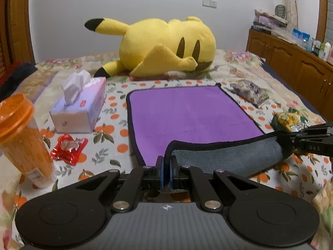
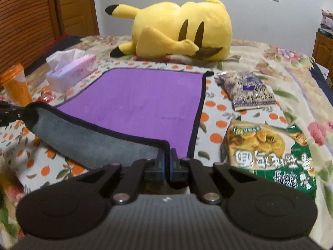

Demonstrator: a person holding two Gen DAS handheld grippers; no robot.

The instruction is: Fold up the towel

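Observation:
A purple towel [image 1: 187, 112] with a black hem and a grey underside lies flat on the bed; it also shows in the right wrist view [image 2: 141, 104]. Its near edge is lifted, showing the grey side [image 1: 224, 158]. My left gripper [image 1: 166, 166] is shut on the towel's near left corner. My right gripper [image 2: 166, 162] is shut on the near right corner; it also shows at the right of the left wrist view [image 1: 308, 143]. The lifted edge hangs between the two grippers.
A yellow plush toy [image 1: 166, 48] lies behind the towel. A tissue box [image 1: 81, 106], an orange cup [image 1: 22, 137] and a red wrapper [image 1: 68, 148] are on the left. Two snack packets [image 2: 247, 91] [image 2: 266, 145] lie on the right. A wooden cabinet [image 1: 291, 62] stands at the far right.

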